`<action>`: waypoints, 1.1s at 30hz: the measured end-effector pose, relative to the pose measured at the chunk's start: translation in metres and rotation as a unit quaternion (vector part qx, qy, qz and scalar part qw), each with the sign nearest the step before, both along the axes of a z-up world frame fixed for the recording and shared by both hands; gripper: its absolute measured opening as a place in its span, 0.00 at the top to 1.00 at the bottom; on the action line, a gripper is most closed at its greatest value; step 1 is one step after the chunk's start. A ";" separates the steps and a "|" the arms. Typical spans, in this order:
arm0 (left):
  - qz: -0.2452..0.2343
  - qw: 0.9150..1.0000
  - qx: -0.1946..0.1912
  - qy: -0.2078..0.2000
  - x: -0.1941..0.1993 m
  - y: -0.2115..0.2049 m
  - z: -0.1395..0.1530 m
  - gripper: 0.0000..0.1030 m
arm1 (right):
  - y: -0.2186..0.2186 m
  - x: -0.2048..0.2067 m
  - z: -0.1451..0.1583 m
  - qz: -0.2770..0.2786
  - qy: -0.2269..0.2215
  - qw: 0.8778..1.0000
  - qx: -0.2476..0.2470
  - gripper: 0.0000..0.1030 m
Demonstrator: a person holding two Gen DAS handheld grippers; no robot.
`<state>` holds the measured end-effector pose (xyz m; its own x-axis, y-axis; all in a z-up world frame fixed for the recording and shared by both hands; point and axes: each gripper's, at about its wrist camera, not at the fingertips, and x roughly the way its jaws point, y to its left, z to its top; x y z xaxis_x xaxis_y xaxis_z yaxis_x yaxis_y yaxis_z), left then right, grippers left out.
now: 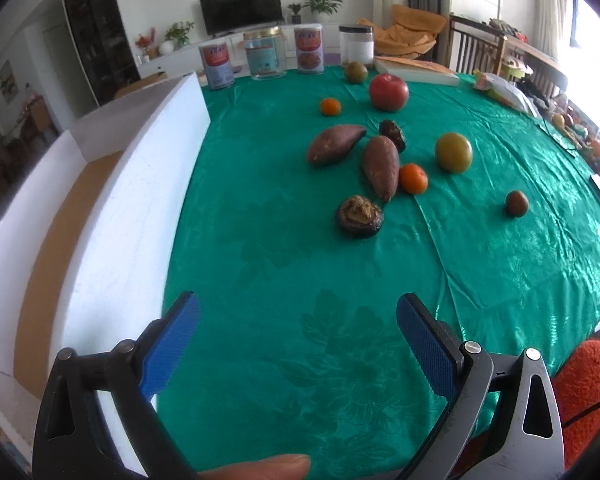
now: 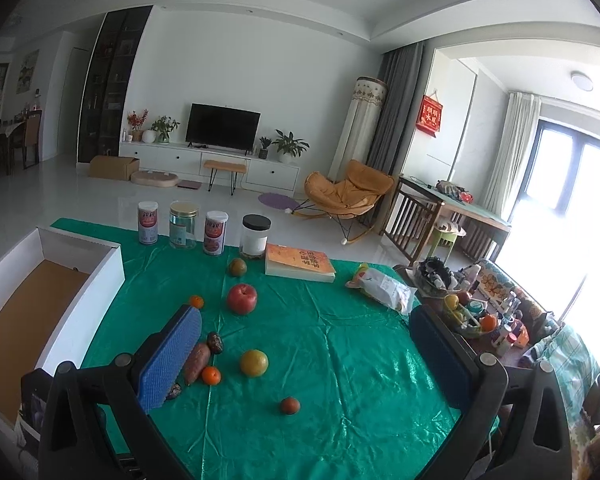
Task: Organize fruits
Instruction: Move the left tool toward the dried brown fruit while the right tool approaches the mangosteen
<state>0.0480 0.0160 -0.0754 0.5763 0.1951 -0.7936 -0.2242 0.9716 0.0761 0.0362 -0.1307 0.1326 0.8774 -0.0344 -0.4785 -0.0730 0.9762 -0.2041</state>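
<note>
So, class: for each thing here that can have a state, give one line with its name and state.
Left tongs: open, empty.
Right tongs: open, empty.
Box: open, no fruit visible inside.
Book: closed, lying flat.
Black-lidded jar: upright, lid on.
Apple: loose on the cloth.

On the desk we find the box at the left, two sweet potatoes side by side mid-desk, the apple behind them, jars along the far edge
</note>
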 end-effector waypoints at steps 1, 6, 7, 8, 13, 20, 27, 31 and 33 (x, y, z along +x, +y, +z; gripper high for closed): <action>0.001 1.000 -0.005 0.007 0.004 0.004 -0.009 0.04 | -0.010 0.006 -0.030 0.009 0.027 0.999 0.030 0.00; -0.008 0.999 0.003 0.040 0.020 0.013 -0.049 0.04 | -0.072 0.016 -0.168 -0.054 0.152 0.979 0.121 0.00; -0.009 0.999 -0.002 0.038 0.021 0.014 -0.052 0.02 | -0.083 0.015 -0.185 -0.072 0.164 0.975 0.129 0.00; -0.007 0.999 -0.006 0.034 0.022 0.015 -0.052 0.02 | -0.096 0.016 -0.191 -0.081 0.178 0.968 0.160 0.00; -0.009 0.999 -0.028 0.018 0.029 0.018 -0.056 0.02 | -0.120 0.007 -0.171 -0.106 0.107 0.973 0.173 0.00; -0.028 0.999 -0.041 0.016 0.039 0.022 -0.054 0.04 | -0.115 0.011 -0.174 -0.095 0.118 0.972 0.181 0.00; -0.144 0.982 -0.125 -0.002 0.086 0.003 -0.041 0.06 | -0.111 0.009 -0.172 -0.091 0.109 0.975 0.171 0.00; -0.161 0.980 -0.120 -0.006 0.099 -0.006 -0.041 0.07 | -0.115 0.009 -0.172 -0.094 0.108 0.973 0.179 0.00; -0.164 0.980 -0.107 -0.009 0.098 -0.010 -0.042 0.13 | -0.116 0.011 -0.173 -0.096 0.112 0.972 0.182 0.00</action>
